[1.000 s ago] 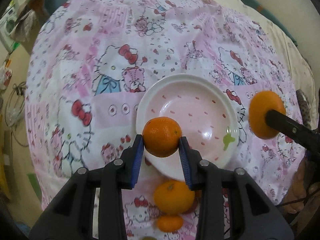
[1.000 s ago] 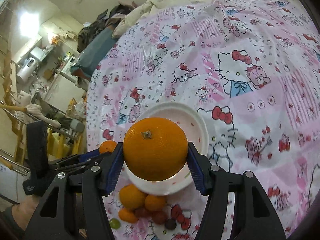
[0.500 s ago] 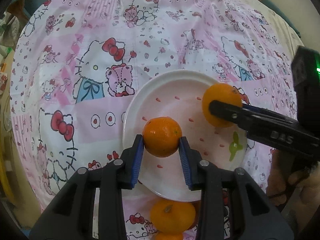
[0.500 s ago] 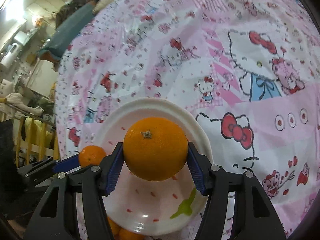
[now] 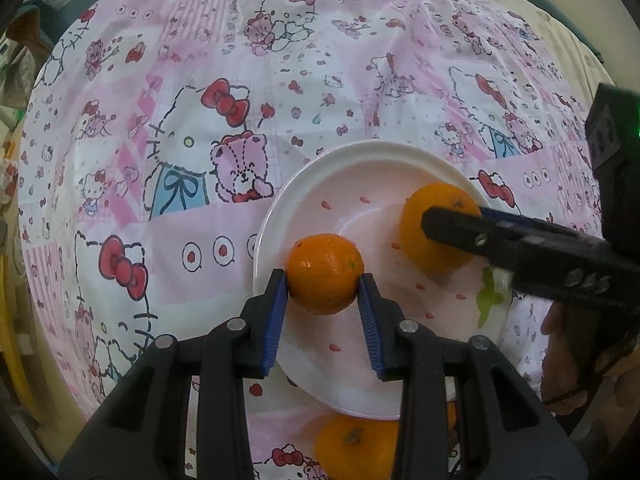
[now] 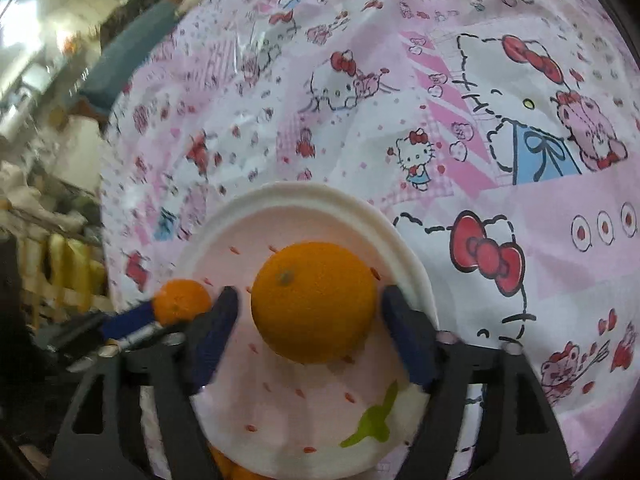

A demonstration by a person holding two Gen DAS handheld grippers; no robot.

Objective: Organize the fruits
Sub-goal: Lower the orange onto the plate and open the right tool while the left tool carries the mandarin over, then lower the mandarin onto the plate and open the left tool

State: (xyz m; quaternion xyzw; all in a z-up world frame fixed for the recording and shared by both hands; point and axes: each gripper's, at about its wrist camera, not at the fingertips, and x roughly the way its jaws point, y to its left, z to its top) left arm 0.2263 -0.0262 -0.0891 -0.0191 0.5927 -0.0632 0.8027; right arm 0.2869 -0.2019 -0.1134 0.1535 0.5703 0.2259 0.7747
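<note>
A pink strawberry-shaped bowl with a white rim point(image 5: 360, 148) point(image 6: 320, 196) sits on the Hello Kitty cloth. My left gripper point(image 5: 323, 280) is shut on a small orange point(image 5: 325, 273) and holds it over the bowl's left side; it also shows in the right wrist view point(image 6: 182, 301). My right gripper point(image 6: 310, 310) is open, its jaws standing apart from a large orange point(image 6: 314, 302) that lies in the bowl. In the left wrist view this large orange point(image 5: 428, 240) sits at the bowl's right with the right gripper's finger across it.
More oranges point(image 5: 352, 448) lie on the cloth just in front of the bowl, partly hidden by my left gripper. The pink patterned cloth point(image 5: 200, 120) covers the table. Room clutter lies beyond the table's left edge point(image 6: 48, 160).
My right gripper has opened and let the large orange go into the bowl. Both grippers have moved lower and closer over the bowl. The left still holds its small orange.
</note>
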